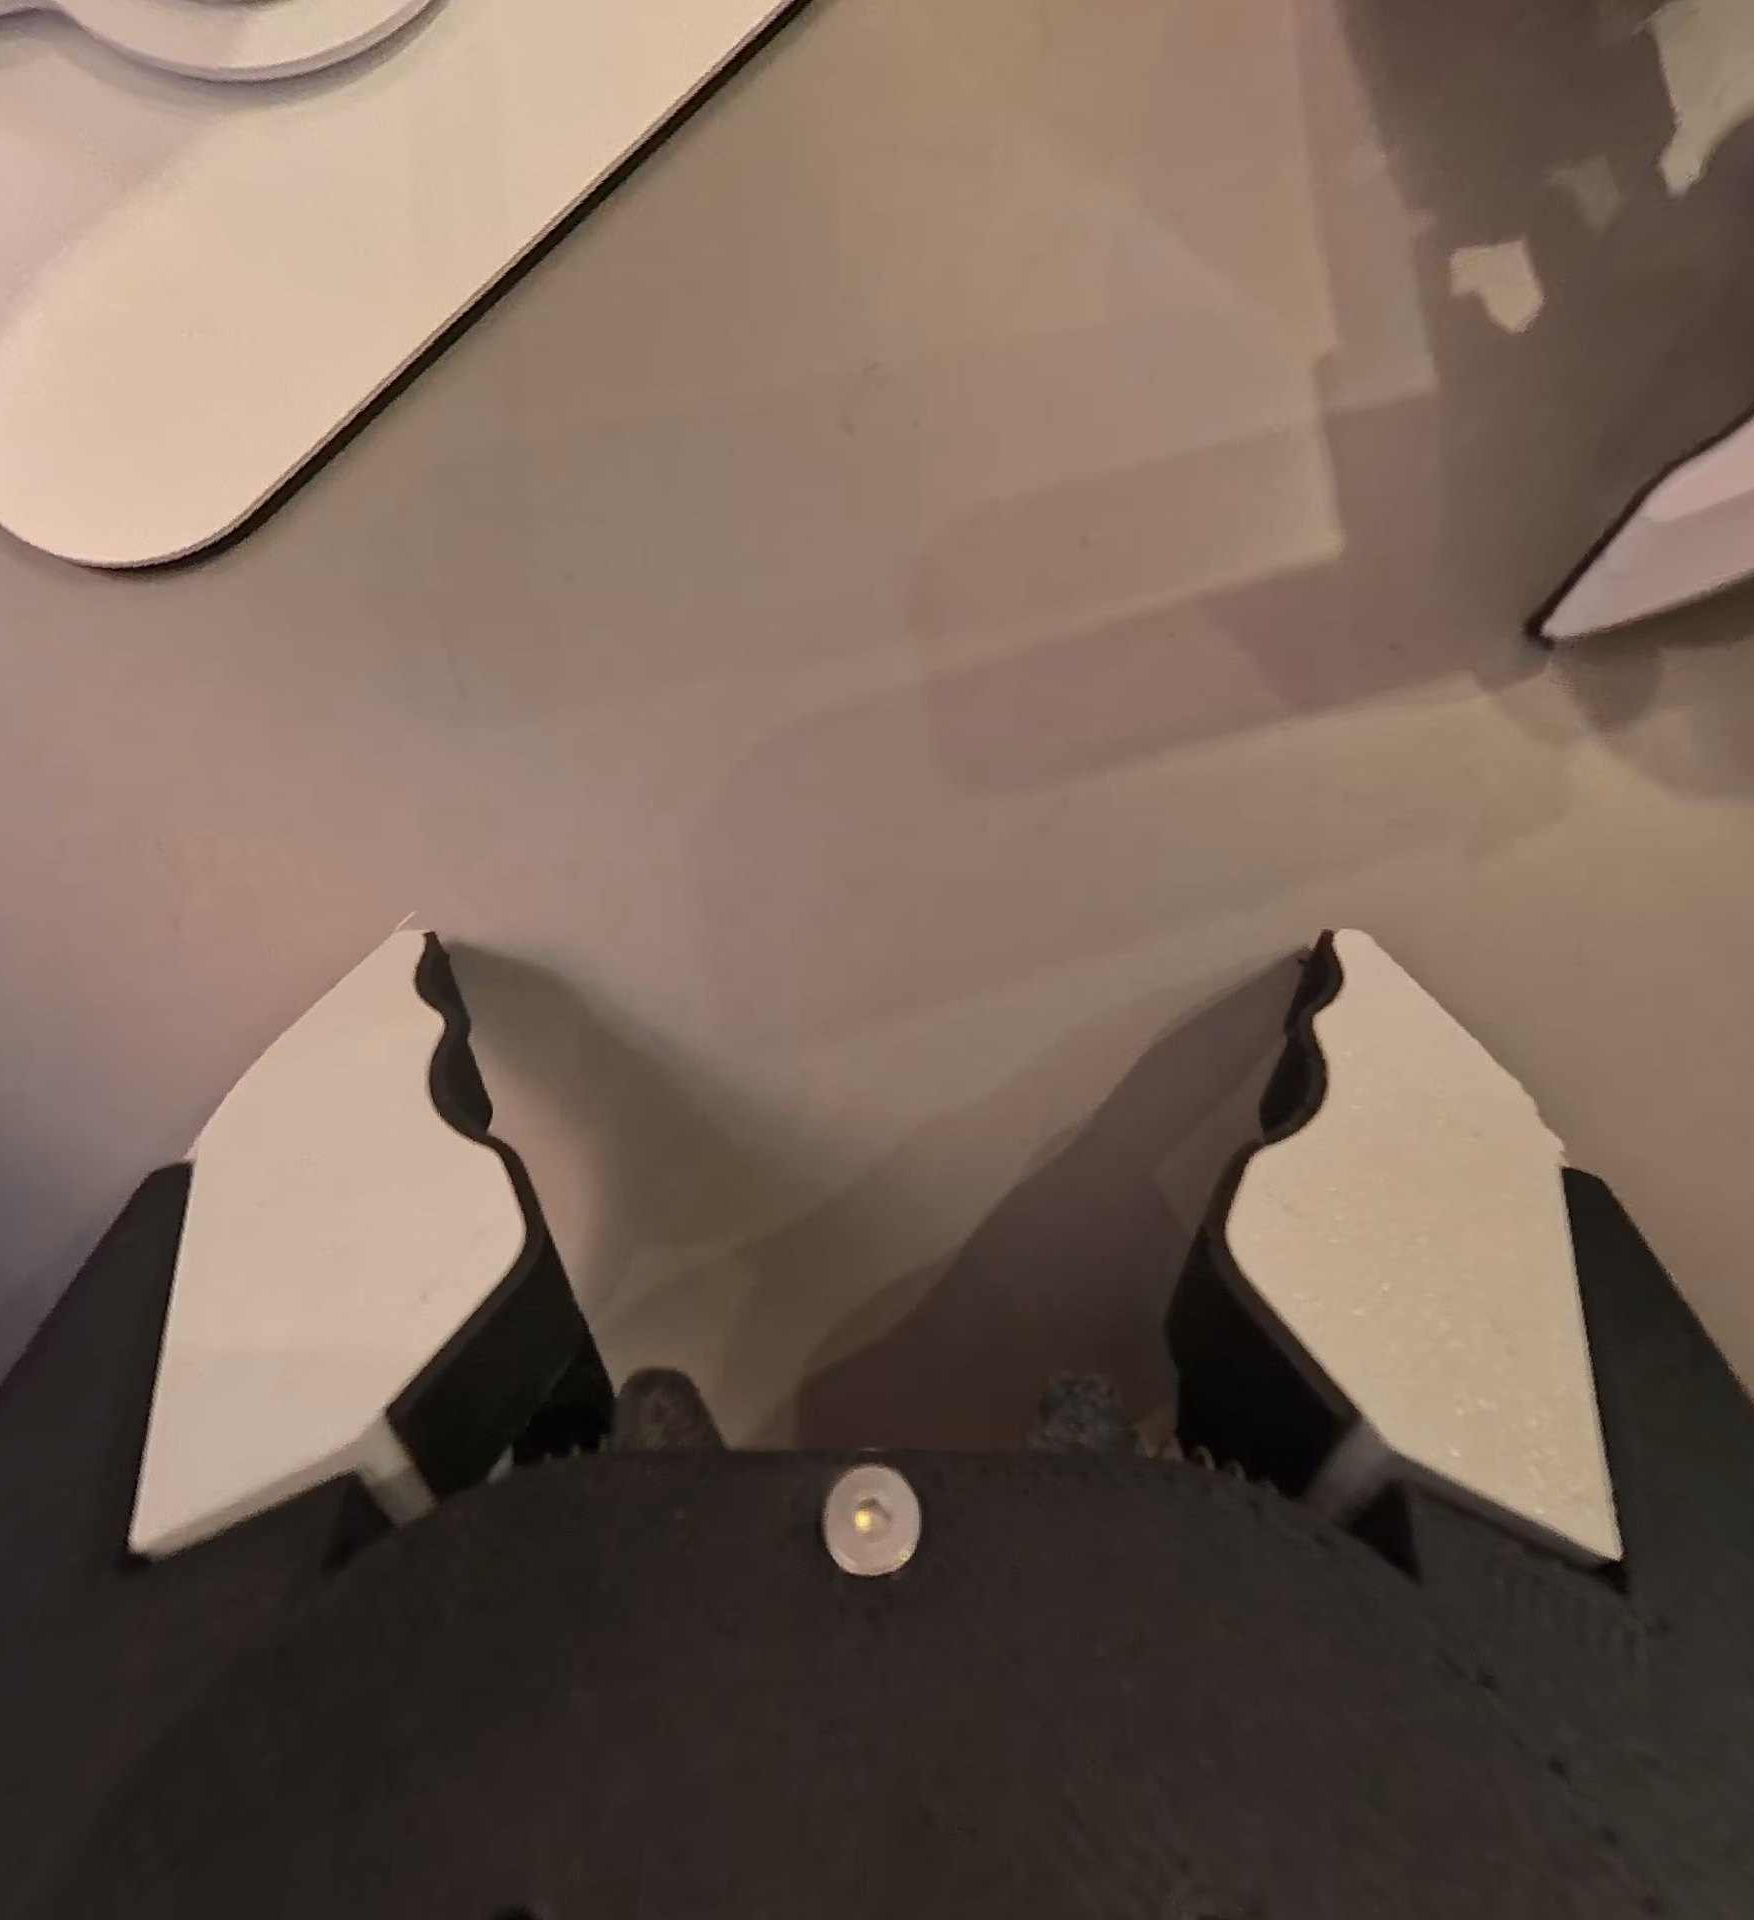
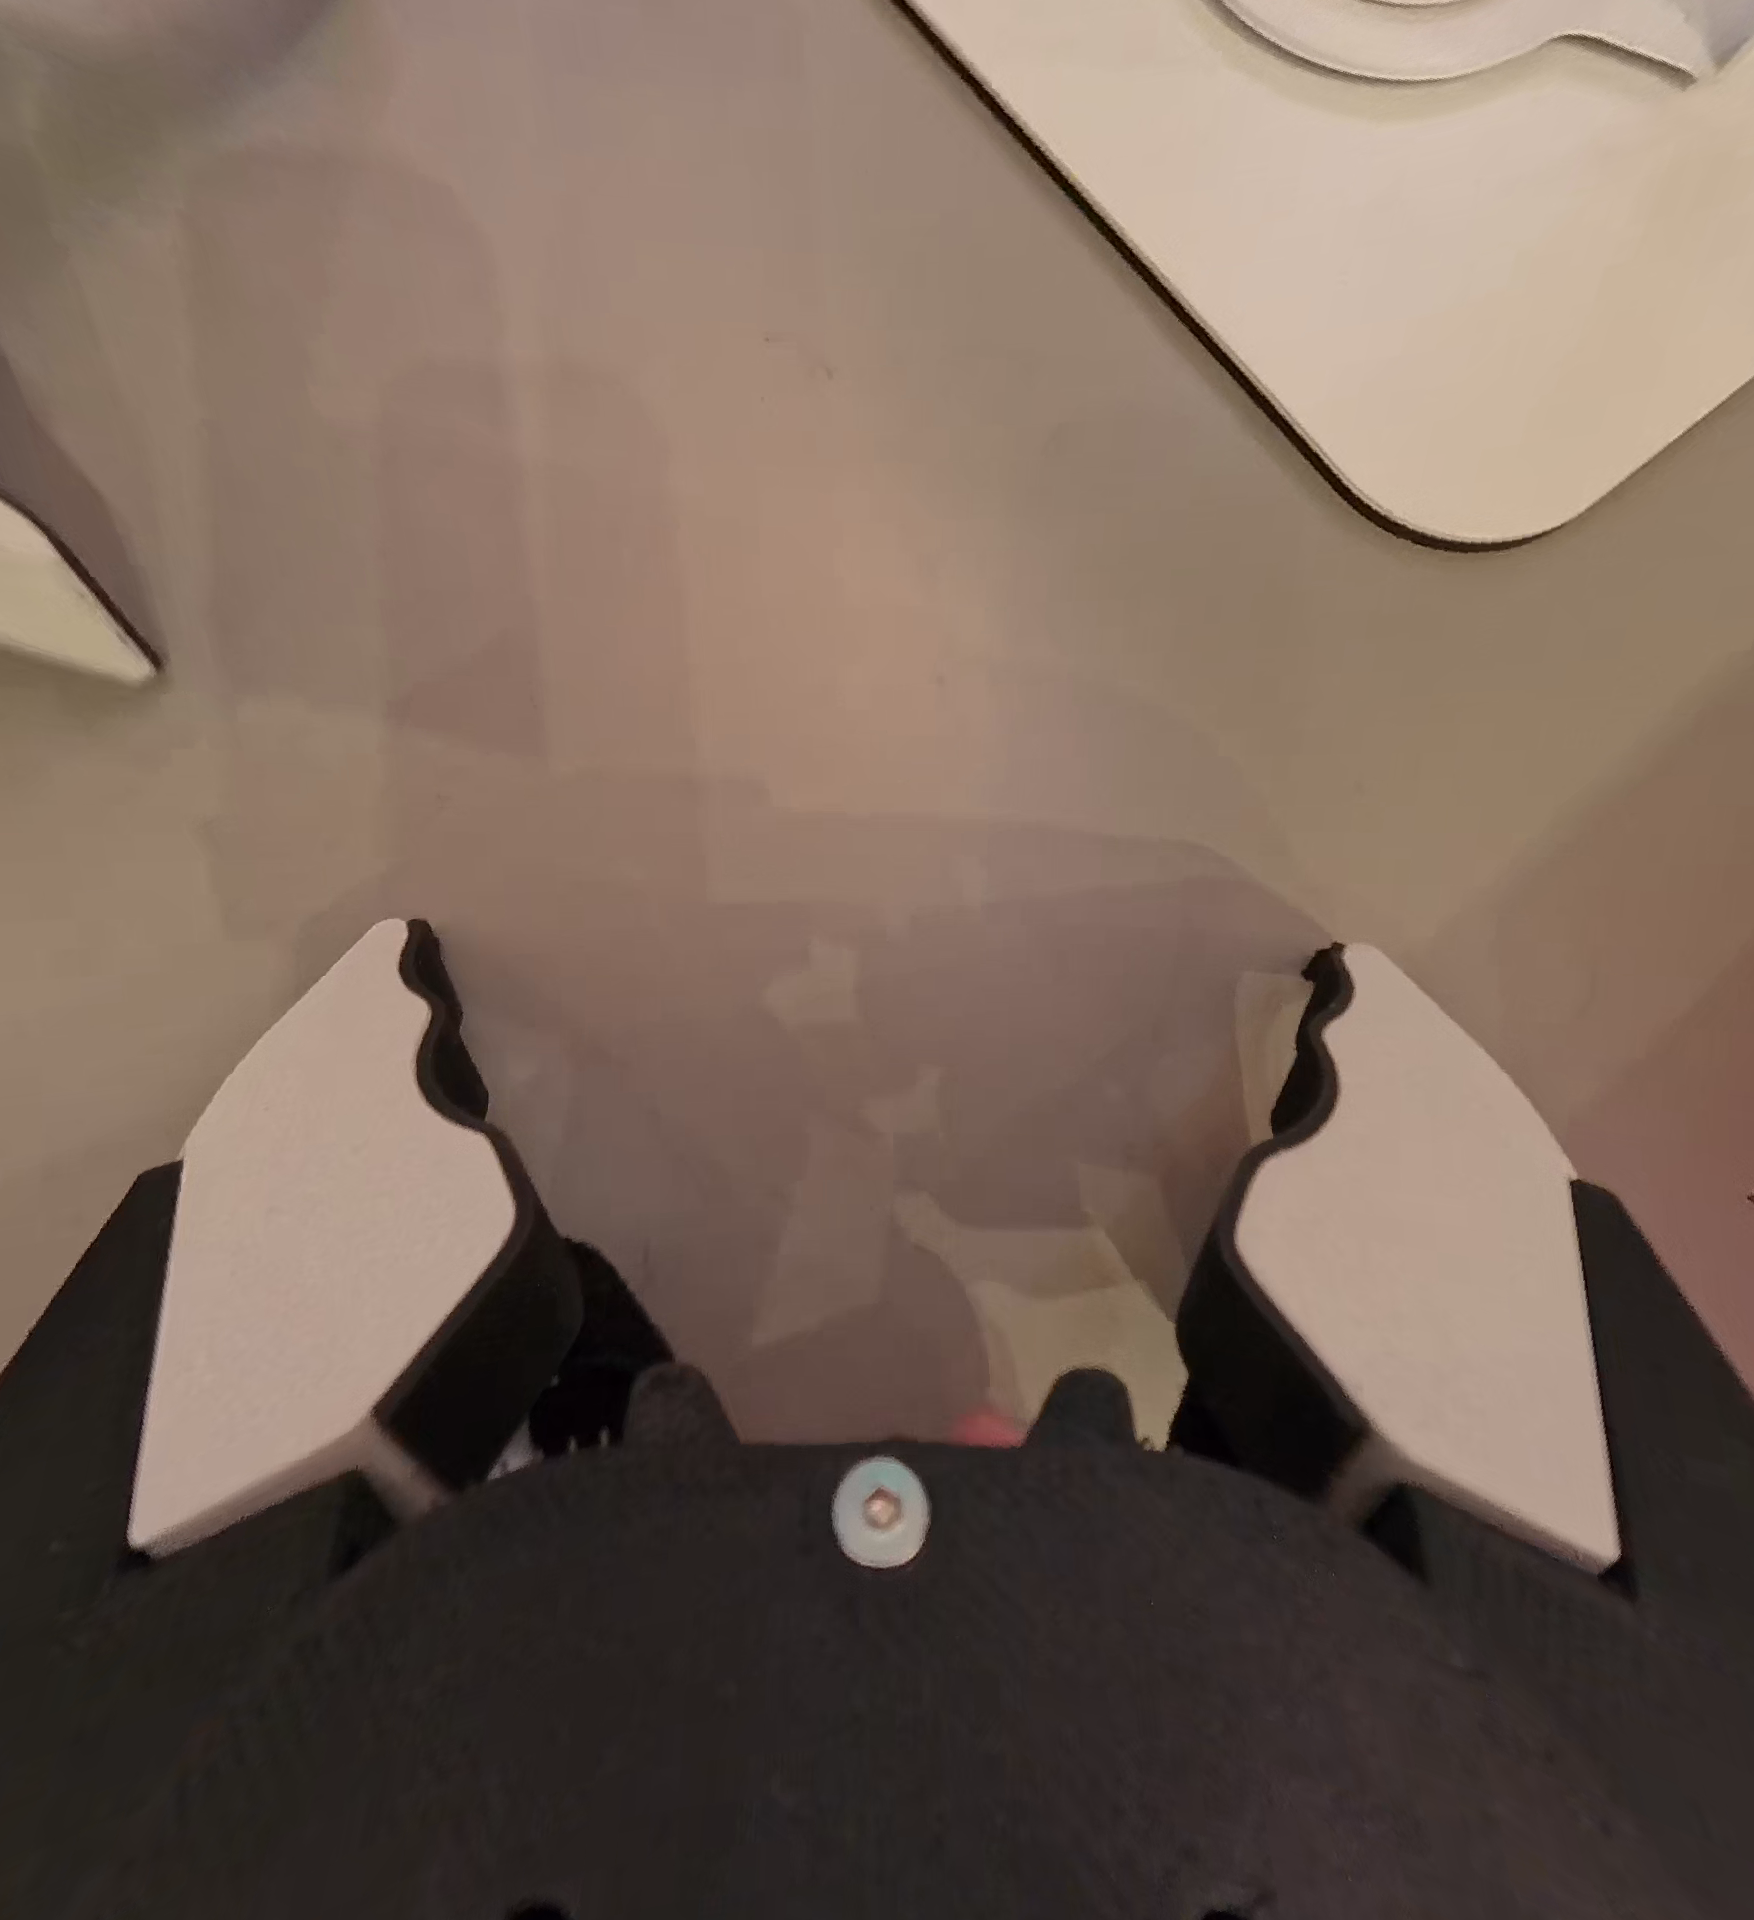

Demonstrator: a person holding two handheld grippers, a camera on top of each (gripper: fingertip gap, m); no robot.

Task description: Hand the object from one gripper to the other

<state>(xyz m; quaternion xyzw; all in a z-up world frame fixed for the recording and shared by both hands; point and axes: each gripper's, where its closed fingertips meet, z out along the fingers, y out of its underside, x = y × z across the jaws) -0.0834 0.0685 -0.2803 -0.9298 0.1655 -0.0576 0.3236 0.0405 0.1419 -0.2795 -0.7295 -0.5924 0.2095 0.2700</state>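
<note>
**Basically: both tools wide open, nothing picked up yet**

Biggest thing in view is the desk, a smooth grey-beige top w/ soft shadows and faint reflections across it. Both cameras look nearly straight down at it, so the tools seem to hang just above the surface, prob. a start pose before any reach.

Next in size: a flat white board w/ rounded corners and a dark edge, lying on the desk at upper left of the left wrist view; what looks like the same board sits at upper right of the right wrist view. A raised white shape w/ a curved outline rests on it, cut off by the frame edge, so can't tell what it is. No containers visible, so no contents to report.

A second white piece w/ a dark edge pokes in at the right of the left view and at the left of the right view; could be the other tool's finger, can't confirm.

Left tool: fingers spread wide, bare desk between them. Right tool: same, spread wide, gripping nothing.

The object to hand over: not clearly visible in either view. My read is the task hasn't begun; first pickup is still ahead.
</note>
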